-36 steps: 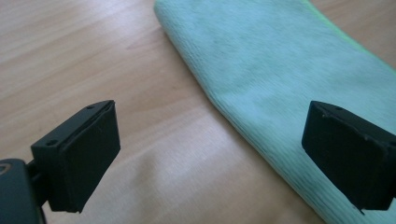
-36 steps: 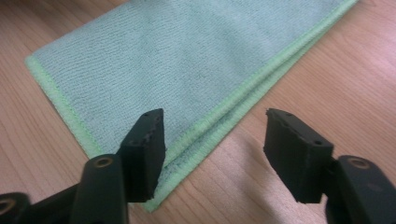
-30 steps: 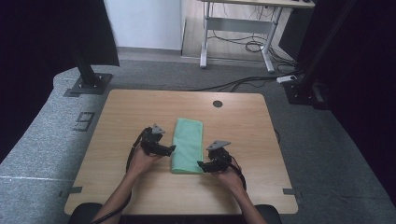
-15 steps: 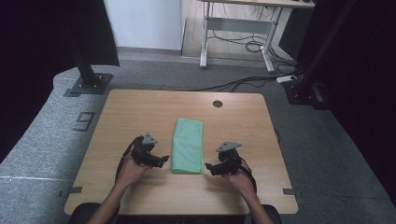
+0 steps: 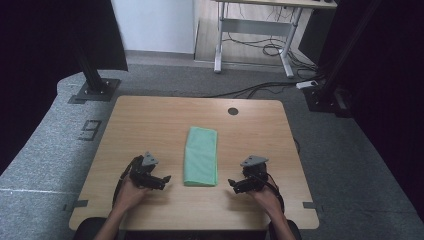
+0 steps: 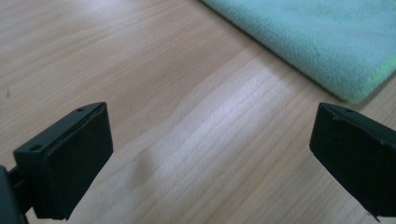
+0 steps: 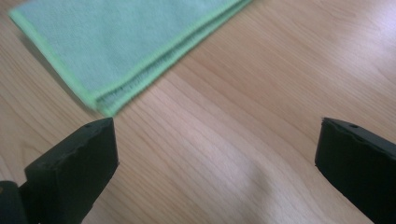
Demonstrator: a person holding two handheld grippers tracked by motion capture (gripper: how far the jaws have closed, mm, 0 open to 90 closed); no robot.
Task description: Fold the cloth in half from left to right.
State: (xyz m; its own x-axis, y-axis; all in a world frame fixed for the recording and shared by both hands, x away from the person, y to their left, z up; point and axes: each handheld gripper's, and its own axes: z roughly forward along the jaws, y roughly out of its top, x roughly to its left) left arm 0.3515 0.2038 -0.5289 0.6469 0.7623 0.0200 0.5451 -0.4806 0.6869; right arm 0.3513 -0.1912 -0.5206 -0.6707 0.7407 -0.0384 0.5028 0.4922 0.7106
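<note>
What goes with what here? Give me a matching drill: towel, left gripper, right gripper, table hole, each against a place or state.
Things:
1. green towel
2. left gripper
3. right gripper
4. round hole in the table

Places or states:
A. far side of the tabletop, right of centre
B. folded flat, mid-table, nothing touching it
C. jaws open, on the towel's right
D. jaws open, on the towel's left

Pairs: 1-B, 2-D, 3-C, 4-A
</note>
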